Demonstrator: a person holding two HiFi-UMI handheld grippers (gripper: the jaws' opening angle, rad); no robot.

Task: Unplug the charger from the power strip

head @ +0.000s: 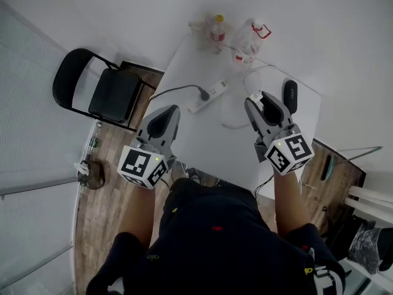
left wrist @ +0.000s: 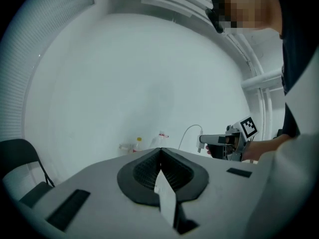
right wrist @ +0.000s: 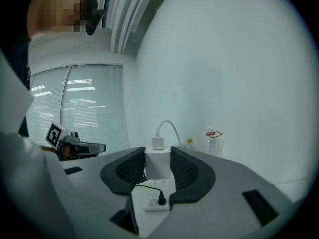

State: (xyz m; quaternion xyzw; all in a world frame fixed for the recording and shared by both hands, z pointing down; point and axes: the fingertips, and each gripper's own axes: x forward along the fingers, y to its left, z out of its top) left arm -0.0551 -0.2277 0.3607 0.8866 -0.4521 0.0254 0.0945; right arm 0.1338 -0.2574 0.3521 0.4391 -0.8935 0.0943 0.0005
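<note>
You hold the left grey gripper (head: 171, 110), jaws together, at centre left over the white table (head: 209, 140), and the right grey gripper (head: 258, 100) at centre right with the small white charger (head: 253, 96) at its tips. Between them lies the long white power strip (head: 209, 96) with a black plug (head: 204, 94) in it. A black folding chair (head: 104, 91) stands at upper left.

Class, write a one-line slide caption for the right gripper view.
Right gripper holds the white cube charger, prongs free, above the white power strip with a black plug in it.
</note>
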